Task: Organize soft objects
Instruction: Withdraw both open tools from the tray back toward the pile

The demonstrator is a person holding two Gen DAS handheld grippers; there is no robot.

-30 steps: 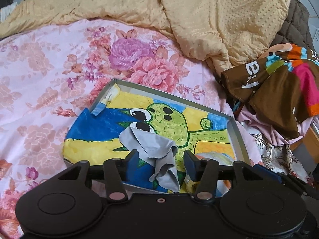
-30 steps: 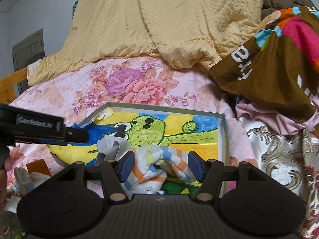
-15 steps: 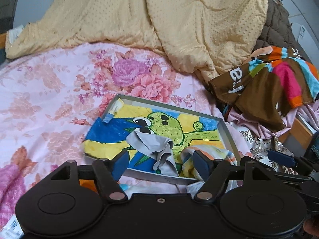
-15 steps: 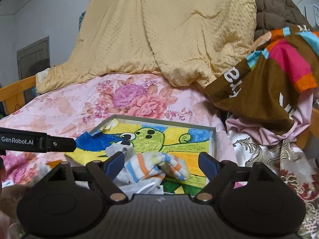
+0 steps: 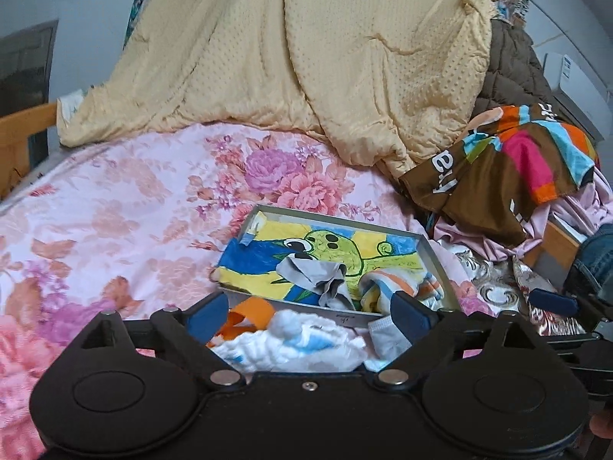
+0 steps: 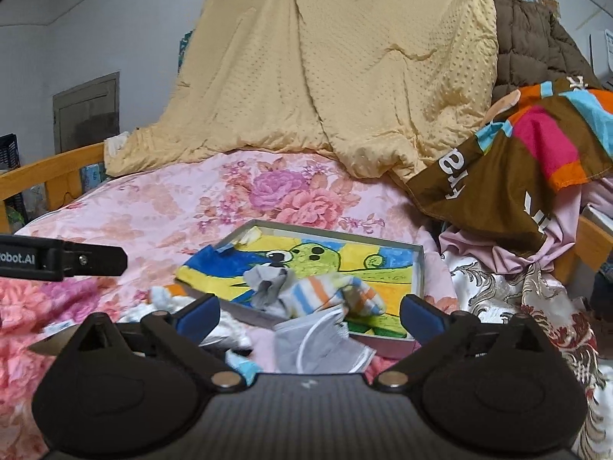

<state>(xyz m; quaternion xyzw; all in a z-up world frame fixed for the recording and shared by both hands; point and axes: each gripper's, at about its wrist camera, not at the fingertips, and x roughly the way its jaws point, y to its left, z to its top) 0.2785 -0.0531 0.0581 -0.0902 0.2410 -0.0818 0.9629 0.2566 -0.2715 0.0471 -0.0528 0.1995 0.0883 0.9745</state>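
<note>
A: What is the left wrist view showing?

B: The left claw (image 5: 310, 316) is sitting at the bottom centre, its jaws spreading wider with nothing pinched between them. Past it, a shallow metal tray (image 5: 433, 257) with a cartoon drawing inside is lying on the floral bed sheet (image 5: 115, 222) at centre frame. A grey sock (image 5: 314, 274) and a striped sock (image 5: 387, 285) are resting in the tray's near right part, touching each other. A fluffy white cloth (image 5: 291, 349) and an orange piece (image 5: 254, 310) are lying on the sheet just below the tray's near edge.

A: And beyond that?

B: A yellow dotted blanket (image 5: 306, 57) is filling the upper frame, and a brown multicoloured cloth (image 5: 498, 176) is heaped at the right. The right claw's blue tip is poking in at the right edge.

A: The right wrist view?

B: The right claw (image 6: 310, 312) is at the bottom centre, its jaws also widening and gripping nothing. Both socks (image 6: 306, 293) are lying in the tray (image 6: 419, 268) at centre, and a grey face mask (image 6: 318, 347) is lying partly over the tray's near rim. A black finger of the left claw is reaching in from the left edge.
</note>
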